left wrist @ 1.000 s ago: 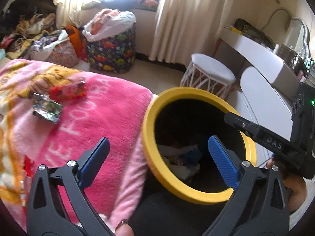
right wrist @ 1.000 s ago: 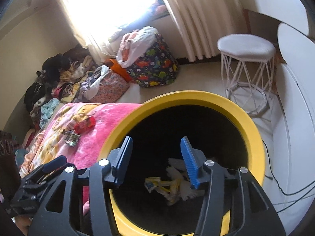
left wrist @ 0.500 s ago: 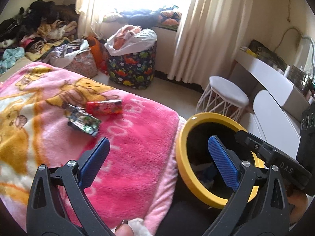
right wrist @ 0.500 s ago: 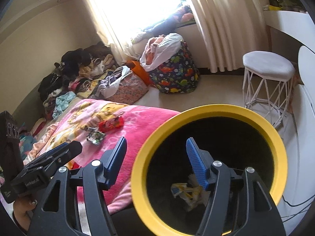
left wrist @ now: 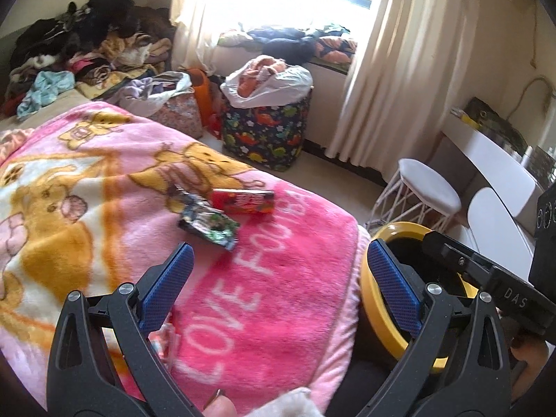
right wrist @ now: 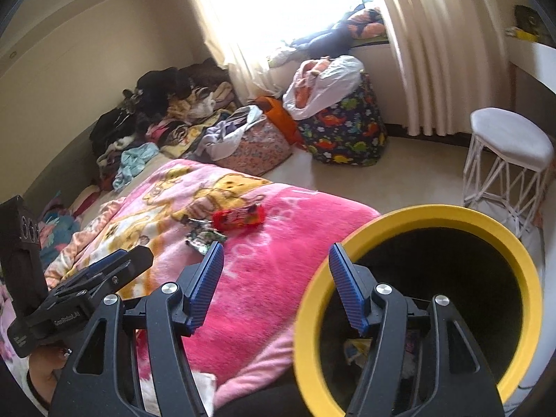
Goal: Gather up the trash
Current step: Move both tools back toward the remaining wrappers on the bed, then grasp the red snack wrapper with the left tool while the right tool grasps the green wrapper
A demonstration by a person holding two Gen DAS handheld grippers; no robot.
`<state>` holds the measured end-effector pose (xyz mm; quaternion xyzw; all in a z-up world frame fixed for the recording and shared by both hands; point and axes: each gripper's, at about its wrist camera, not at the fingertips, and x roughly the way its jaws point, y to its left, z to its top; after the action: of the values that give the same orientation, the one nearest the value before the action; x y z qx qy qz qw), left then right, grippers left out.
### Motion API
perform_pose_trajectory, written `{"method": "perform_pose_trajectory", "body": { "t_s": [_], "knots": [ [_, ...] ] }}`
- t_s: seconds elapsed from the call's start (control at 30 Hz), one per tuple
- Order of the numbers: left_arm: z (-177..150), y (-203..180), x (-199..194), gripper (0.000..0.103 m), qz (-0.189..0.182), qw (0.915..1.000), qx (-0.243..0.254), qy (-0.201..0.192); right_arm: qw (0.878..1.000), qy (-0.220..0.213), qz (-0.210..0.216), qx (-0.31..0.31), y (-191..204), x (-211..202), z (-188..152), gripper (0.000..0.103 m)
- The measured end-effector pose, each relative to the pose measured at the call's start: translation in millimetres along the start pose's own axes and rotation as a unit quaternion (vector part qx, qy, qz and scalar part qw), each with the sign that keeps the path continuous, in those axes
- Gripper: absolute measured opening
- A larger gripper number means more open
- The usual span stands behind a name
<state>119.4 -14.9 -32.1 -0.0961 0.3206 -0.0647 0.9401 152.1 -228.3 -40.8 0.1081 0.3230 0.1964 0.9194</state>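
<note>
Both the left tongs (left wrist: 276, 274) and right tongs (right wrist: 276, 288) gape empty above the pink fleece cartoon blanket (left wrist: 278, 285), near a red foil wrapper (left wrist: 243, 201), a crumpled dark wrapper (left wrist: 208, 224) and the yellow-rimmed black bin (right wrist: 528, 278).

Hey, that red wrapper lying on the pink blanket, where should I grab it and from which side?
Grip the red wrapper across its short width near the middle, coming down from above. It lies flat and long on the soft blanket, with the dark wrapper close by on its near side.
</note>
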Motion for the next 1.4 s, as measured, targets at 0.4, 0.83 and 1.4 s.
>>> {"method": "perform_pose_trajectory", "body": {
  "t_s": [0.4, 0.83, 1.4],
  "knots": [
    [-6.2, 56.3, -4.0, 0.092, 0.025, 0.9991, -0.029, 0.016, 0.997, 0.050, 0.044, -0.041, 40.2, 62.5, 16.2, 0.061],
    [-47.7, 94.4, 10.0, 0.068, 0.009, 0.9941, -0.054, 0.094, 0.989, 0.123, 0.054, -0.068, 71.0, 157.8, 15.3, 0.060],
    [-78.2, 104.8, 15.1, 0.044, -0.022, 0.9875, -0.048, 0.149, 0.980, 0.183, 0.052, -0.056, 77.6, 243.9, 4.2, 0.052]
  ]
}}
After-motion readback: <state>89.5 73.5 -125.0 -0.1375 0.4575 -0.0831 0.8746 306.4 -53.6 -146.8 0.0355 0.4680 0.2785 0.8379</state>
